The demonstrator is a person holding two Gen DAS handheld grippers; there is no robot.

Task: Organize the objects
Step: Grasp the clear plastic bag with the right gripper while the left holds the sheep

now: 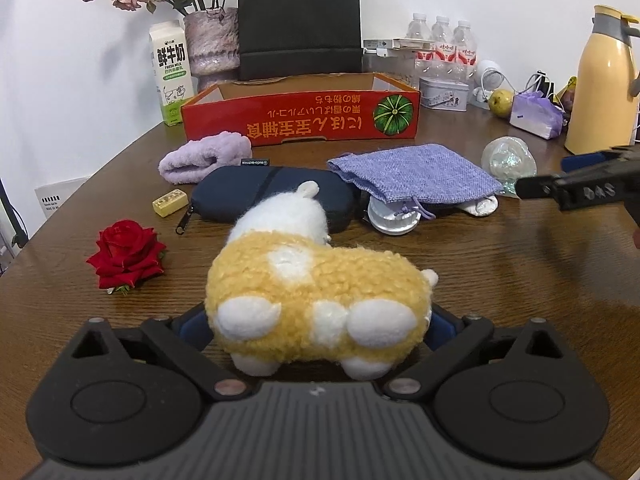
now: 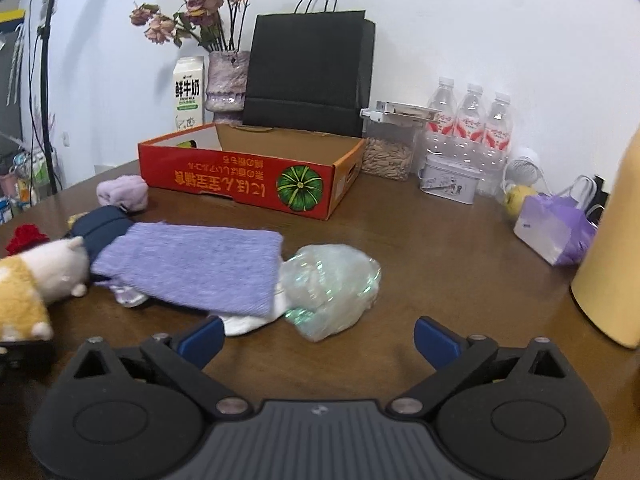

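Note:
My left gripper (image 1: 318,322) is shut on a yellow and white plush toy (image 1: 316,296), held just above the wooden table (image 1: 480,280); the toy also shows at the left edge of the right wrist view (image 2: 28,288). My right gripper (image 2: 318,334) is open and empty, just in front of a crumpled clear wrapper (image 2: 332,288); it also shows at the right of the left wrist view (image 1: 540,176). A red open cardboard box (image 1: 300,120) stands behind. A purple pouch (image 1: 412,176), dark zip case (image 1: 248,196), purple towel (image 1: 204,160), red rose (image 1: 126,254) and yellow block (image 1: 170,202) lie on the table.
At the back stand a milk carton (image 1: 170,76), a vase of dried flowers (image 1: 212,40), a black paper bag (image 1: 300,20), water bottles (image 1: 442,46) and a tin (image 1: 444,94). A yellow thermos (image 1: 604,84), purple bag (image 1: 536,114) and a yellow-green fruit (image 1: 500,102) are at the right.

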